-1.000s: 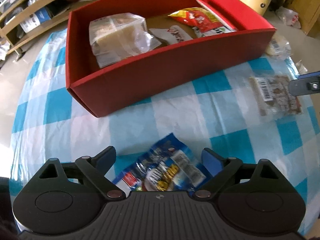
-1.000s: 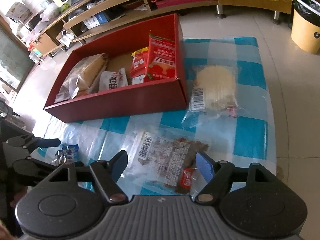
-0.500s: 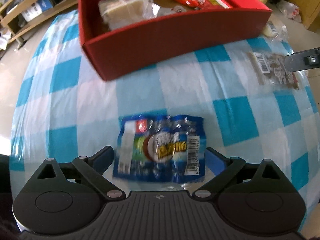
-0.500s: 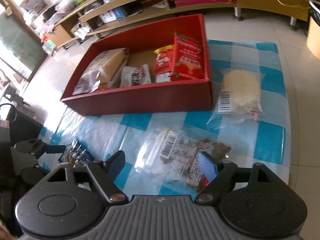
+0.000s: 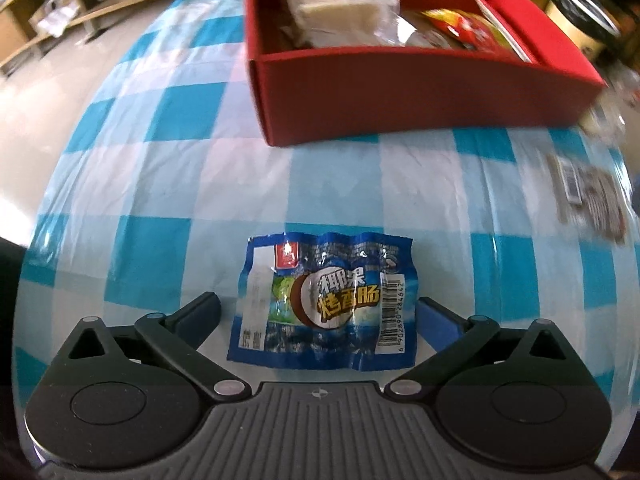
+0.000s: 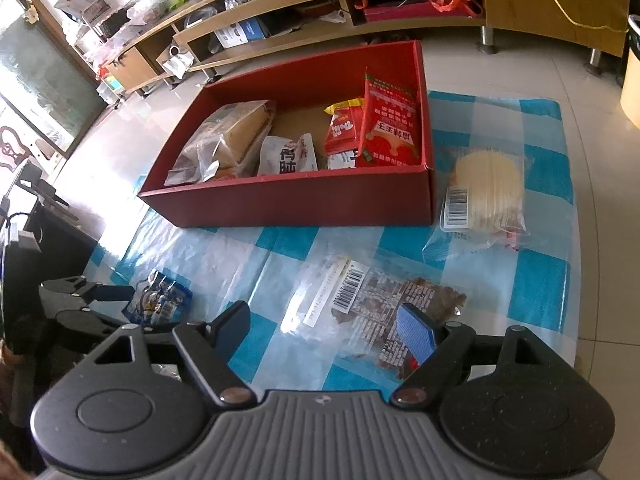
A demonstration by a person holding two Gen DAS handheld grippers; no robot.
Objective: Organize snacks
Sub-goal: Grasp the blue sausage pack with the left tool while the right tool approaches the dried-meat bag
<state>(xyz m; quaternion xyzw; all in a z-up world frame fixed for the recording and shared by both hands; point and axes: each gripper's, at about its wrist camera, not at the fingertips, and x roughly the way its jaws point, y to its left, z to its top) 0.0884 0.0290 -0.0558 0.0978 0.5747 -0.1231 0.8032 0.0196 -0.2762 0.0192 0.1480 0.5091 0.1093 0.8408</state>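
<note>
Left gripper (image 5: 318, 312): black plastic body; grey ribbed centre plate bearing a small cross-in-circle mark; two rounded black housings with raised discs; triangular cut-outs in the outer links; silver pivot pins at the joints; fingers (image 5: 436, 318) faced with blue pads.

Right gripper (image 6: 326, 322): of the same pattern; speckled matt black housings; grey ribbed plate with small emblem; copper-toned pivot pins; one blue textured pad facing the camera.

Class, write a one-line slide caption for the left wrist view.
Open left gripper straddles a blue sausage packet on the checked cloth, red box beyond.
</note>
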